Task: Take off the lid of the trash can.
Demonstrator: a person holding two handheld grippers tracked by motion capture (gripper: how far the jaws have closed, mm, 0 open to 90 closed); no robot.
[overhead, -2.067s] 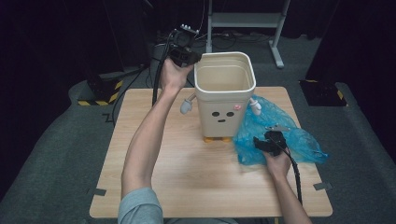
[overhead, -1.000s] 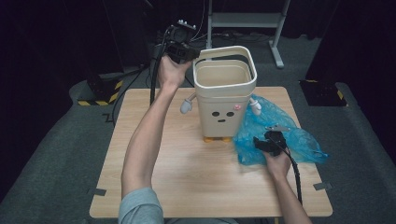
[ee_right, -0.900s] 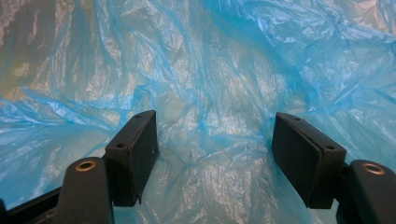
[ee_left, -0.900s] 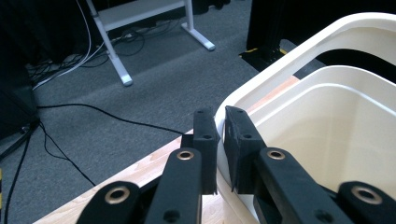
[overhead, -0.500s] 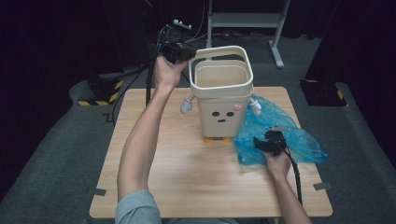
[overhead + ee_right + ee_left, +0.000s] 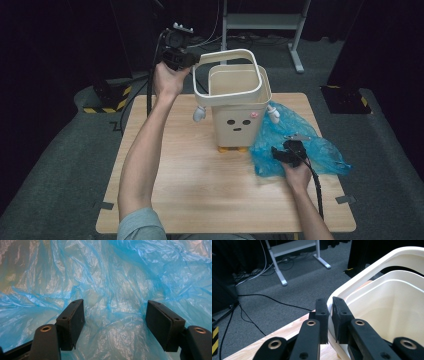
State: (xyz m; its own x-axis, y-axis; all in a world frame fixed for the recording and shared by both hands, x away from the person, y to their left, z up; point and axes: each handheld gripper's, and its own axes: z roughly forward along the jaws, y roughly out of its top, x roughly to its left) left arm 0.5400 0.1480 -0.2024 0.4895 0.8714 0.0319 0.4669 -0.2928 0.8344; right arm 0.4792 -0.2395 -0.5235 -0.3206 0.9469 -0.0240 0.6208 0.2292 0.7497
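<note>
A cream bin (image 6: 240,120) with a face drawn on it stands at the middle back of the wooden table (image 6: 175,190). Its loose cream rim ring (image 6: 227,54) hangs tilted above the bin's mouth, and my left gripper (image 6: 192,59) is shut on the ring's left side. In the left gripper view the jaws (image 6: 330,320) pinch the ring (image 6: 387,261) above the bin's inside (image 6: 402,305). A crumpled blue plastic bag (image 6: 320,150) lies to the right of the bin. My right gripper (image 6: 280,152) rests open on it, the bag (image 6: 125,277) spread between and beyond its jaws (image 6: 115,325).
A white metal stand (image 6: 260,20) rises on the grey carpet behind the table, with cables (image 6: 257,297) on the floor near it. A yellow-and-black striped object (image 6: 112,95) lies left of the table. The table's front half is bare wood.
My left gripper has risen, lifting the rim ring off the bin's top so that it now hangs tilted above it. The right gripper stays on the bag.
</note>
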